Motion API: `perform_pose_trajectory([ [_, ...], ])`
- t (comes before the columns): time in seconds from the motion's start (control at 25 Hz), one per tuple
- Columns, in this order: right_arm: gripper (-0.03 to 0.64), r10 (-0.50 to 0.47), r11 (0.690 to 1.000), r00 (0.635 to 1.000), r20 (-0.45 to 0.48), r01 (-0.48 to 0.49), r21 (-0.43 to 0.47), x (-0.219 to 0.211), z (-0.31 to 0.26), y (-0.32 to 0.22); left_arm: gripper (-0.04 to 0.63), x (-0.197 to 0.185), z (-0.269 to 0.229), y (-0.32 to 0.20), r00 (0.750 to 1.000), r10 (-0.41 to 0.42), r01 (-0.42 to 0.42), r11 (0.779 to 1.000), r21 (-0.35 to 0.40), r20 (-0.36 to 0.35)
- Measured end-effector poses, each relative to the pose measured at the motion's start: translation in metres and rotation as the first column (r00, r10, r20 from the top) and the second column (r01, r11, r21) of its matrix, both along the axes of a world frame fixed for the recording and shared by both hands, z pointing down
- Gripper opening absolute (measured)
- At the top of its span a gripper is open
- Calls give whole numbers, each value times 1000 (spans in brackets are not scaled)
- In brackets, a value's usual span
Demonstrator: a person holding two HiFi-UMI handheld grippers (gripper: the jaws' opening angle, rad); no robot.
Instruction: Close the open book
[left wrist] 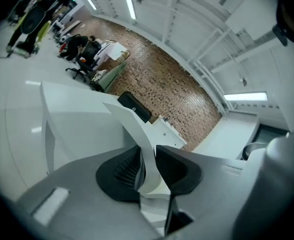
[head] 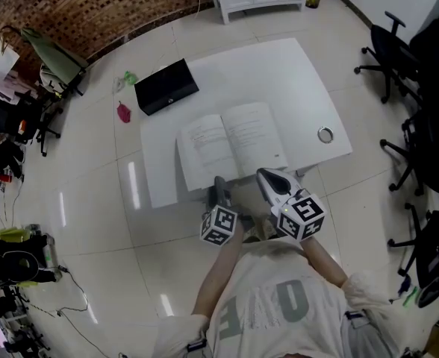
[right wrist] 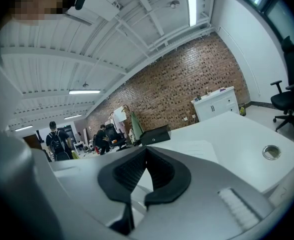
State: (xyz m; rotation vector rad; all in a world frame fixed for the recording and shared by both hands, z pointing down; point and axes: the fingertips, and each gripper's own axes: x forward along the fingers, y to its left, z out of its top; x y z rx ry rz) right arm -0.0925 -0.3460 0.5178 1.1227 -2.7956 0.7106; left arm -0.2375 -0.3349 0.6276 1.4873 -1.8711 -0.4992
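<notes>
The open book (head: 229, 142) lies face up on the white table (head: 294, 73), its white printed pages spread left and right. My left gripper (head: 219, 183) is at the near edge of the book's left half. In the left gripper view its black pads (left wrist: 128, 168) press on a white sheaf of that left half (left wrist: 131, 125), which curves up from between the jaws of the left gripper (left wrist: 149, 154). My right gripper (head: 264, 176) rests by the right page's near edge. It (right wrist: 146, 150) is shut with nothing in it, and the book (right wrist: 197, 146) lies just beyond.
A black box (head: 167, 86) (right wrist: 155, 134) sits at the table's far left corner. A small metal ring (head: 325, 134) (right wrist: 271, 152) is set in the table near its right edge. Black office chairs (head: 399, 58) stand to the right, and clutter lines the left wall.
</notes>
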Motion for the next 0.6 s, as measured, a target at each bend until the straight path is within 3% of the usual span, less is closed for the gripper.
perform_pose_trajectory([
  [0.12, 3, 0, 1000, 1000, -1, 0, 5, 1, 0, 3, 103, 14, -11, -3, 988, 79, -78, 997, -8, 132],
  [0.2, 3, 9, 1000, 1000, 0, -9, 7, 5, -1, 3, 101, 26, -18, -6, 965, 137, -137, 990, -15, 224],
  [0.36, 3, 53, 999, 998, 17, -53, 8, 17, -2, 0, 103, 63, -30, -13, 872, 278, -289, 957, -34, 403],
  [0.48, 3, 112, 993, 993, 39, -113, 23, 33, -10, -4, 93, 96, -36, -17, 808, 370, -400, 916, -35, 459],
  [0.56, 3, 147, 989, 988, 47, -148, 28, 43, -13, -8, 79, 114, -38, -19, 779, 417, -454, 890, -38, 468],
  [0.6, 3, 159, 987, 986, 49, -160, 24, 47, -12, -9, 41, 121, -38, -19, 773, 433, -471, 881, -38, 464],
])
